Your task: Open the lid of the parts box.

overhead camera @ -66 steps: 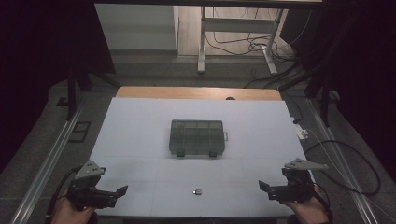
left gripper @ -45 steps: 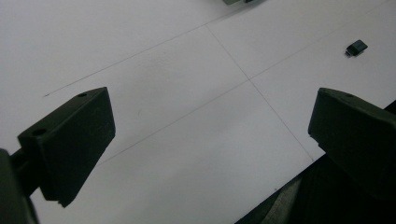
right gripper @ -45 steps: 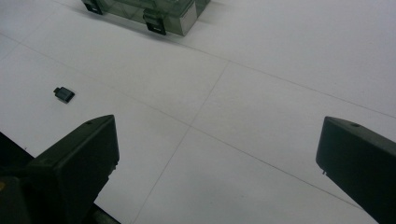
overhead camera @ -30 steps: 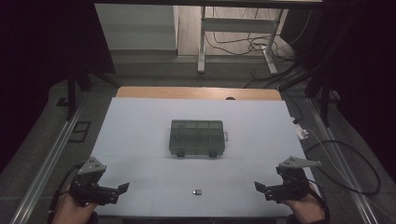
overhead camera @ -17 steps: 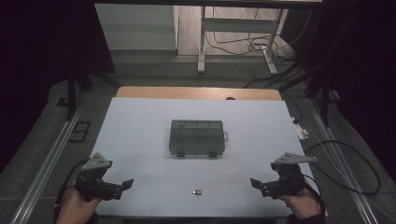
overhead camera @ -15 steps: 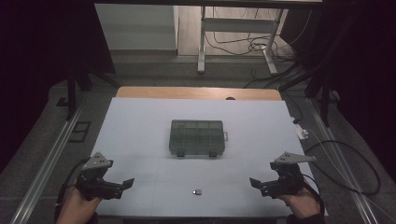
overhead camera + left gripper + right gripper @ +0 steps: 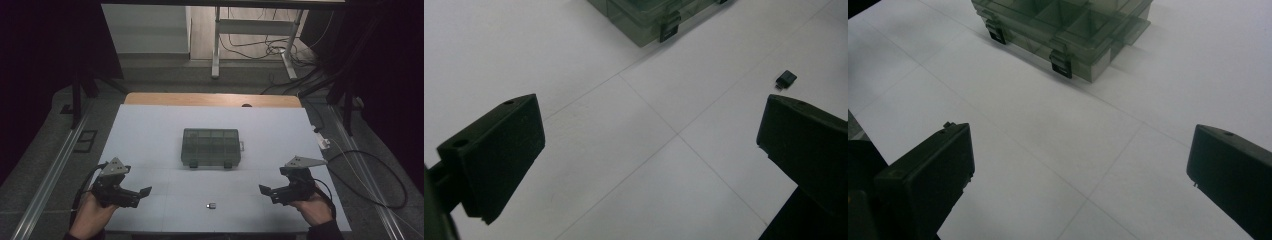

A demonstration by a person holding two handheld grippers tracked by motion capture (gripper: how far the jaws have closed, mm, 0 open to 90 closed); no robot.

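Both my grippers have crept inward over the table (image 7: 150, 130); left gripper (image 7: 142, 192) and right gripper (image 7: 265, 191) hang spread, holding nothing. Between them lies the small plug (image 7: 210, 205). Beyond, the compartment box (image 7: 211, 147) sits latched; contents unclear.

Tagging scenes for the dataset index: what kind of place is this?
Likely a lab or workshop data-collection station, not a home. A white table sits between floor rails, loose cables lie on the floor behind, and the surroundings are dark. On the table: a compartment box and a small black part.
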